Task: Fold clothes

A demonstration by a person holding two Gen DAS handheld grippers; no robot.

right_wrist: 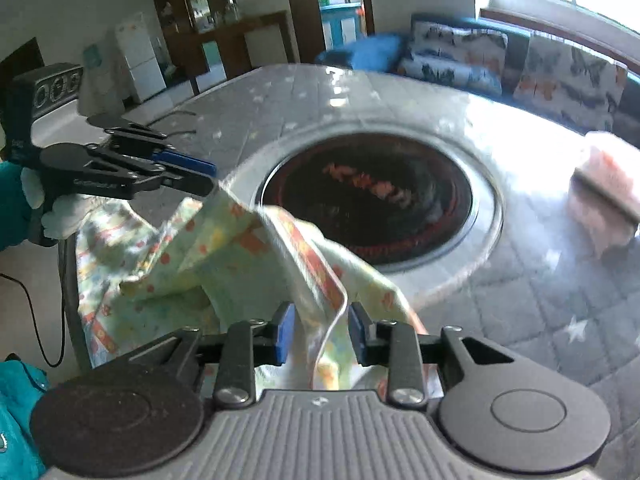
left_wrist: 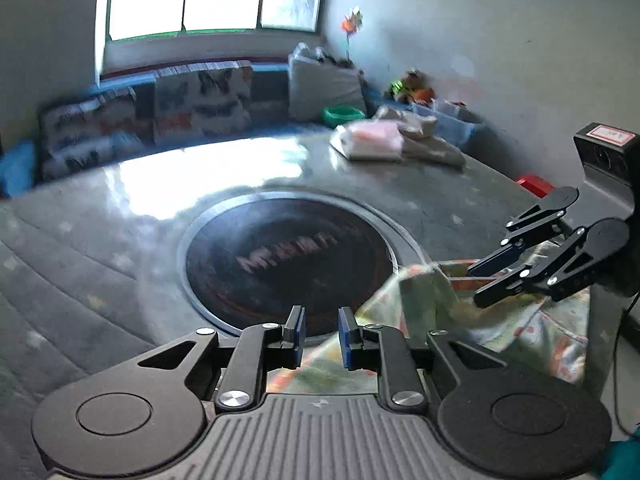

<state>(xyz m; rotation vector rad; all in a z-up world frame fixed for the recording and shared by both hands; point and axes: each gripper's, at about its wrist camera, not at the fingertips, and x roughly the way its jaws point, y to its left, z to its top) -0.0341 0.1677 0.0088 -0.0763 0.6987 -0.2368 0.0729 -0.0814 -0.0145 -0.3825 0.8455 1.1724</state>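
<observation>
A pale green printed cotton garment [right_wrist: 168,264] lies bunched at the near edge of the grey quilted bench [right_wrist: 540,300]. The left tongs [left_wrist: 322,332] stand parted and empty above it, while the right tongs [right_wrist: 320,334] gape around a raised fold, probably to seize it.

The pale green printed cotton-like garment [right_wrist: 224,248] looks soft and matt (creased), beside the glossy grey quilted table cover [right_wrist: 540,280].

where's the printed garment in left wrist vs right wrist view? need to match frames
Left wrist: printed garment sits lower right, beyond the left gripper, under the right gripper.
Right wrist: it fills lower left to centre, an edge running between the right gripper's open jaws.
Shared landmark: the dark round inset in the table.
</observation>
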